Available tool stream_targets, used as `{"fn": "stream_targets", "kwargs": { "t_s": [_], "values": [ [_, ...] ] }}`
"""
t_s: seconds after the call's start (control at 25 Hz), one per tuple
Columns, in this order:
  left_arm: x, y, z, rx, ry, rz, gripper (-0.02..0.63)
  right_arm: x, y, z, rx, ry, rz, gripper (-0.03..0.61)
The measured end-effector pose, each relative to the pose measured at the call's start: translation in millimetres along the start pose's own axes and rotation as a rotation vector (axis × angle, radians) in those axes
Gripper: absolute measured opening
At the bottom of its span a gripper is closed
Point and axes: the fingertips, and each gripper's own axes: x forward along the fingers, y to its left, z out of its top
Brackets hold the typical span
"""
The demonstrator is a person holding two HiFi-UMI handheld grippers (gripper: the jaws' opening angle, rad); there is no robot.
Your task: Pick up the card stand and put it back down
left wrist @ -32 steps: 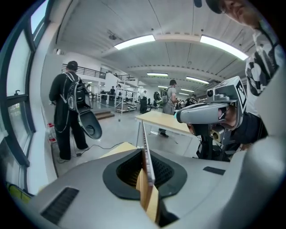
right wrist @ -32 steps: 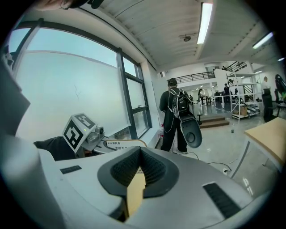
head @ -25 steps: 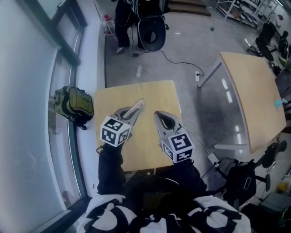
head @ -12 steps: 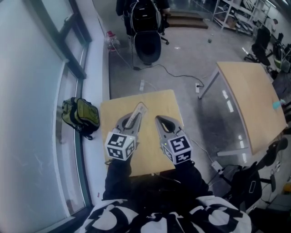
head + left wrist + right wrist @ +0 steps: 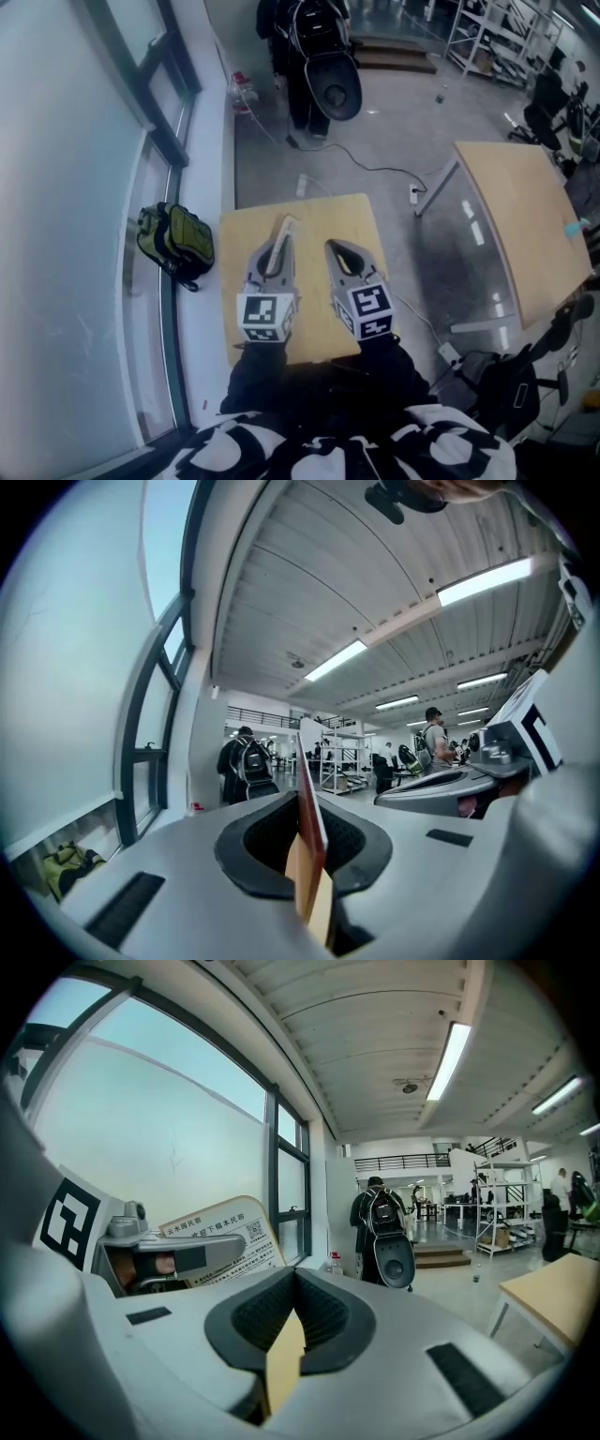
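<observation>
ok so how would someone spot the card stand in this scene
Find the small wooden table beside the window wall. Above it, the left tongs pinch the card stand, a thin flat white card with printed text; the right tongs beside it hold nothing.

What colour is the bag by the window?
The bag is olive green with black, best in head view.

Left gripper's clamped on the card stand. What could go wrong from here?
The left gripper pinches only one end of the thin card stand, so it may pivot or slip.
The shut right gripper sits close beside it and could knock the card.
The stand points toward the far edge of the table; a set-down there might tip it off.
</observation>
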Motion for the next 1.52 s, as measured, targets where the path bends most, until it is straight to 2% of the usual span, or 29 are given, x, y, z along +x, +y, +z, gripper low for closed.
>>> {"fn": "stream_targets", "kwargs": {
  "t_s": [0.2,0.48,0.72,0.88,1.16,1.4,1.52],
  "values": [
    [-13,11,3,0.022,-0.030,0.081,0.018,0,4,6,0.014,-0.029,-0.031,0.018],
    [-20,15,-4,0.004,-0.026,0.108,0.018,-1,9,5,0.013,-0.025,-0.035,0.018],
    [-19,9,-10,0.012,0.009,0.090,0.018,-3,10,8,0.008,-0.035,-0.026,0.018],
    [-23,3,-8,0.036,-0.006,0.069,0.018,-6,13,12,-0.003,-0.052,-0.016,0.018],
    [-24,-5,-7,0.019,-0.011,0.056,0.018,-14,13,15,-0.016,-0.056,-0.006,0.018],
    [-25,-11,-33,-0.003,0.032,0.034,0.018,-23,15,11,-0.043,-0.043,0.003,0.018],
    [-21,-12,-50,-0.017,0.067,0.025,0.018,-27,4,3,-0.037,-0.025,-0.023,0.018]
  ]
}}
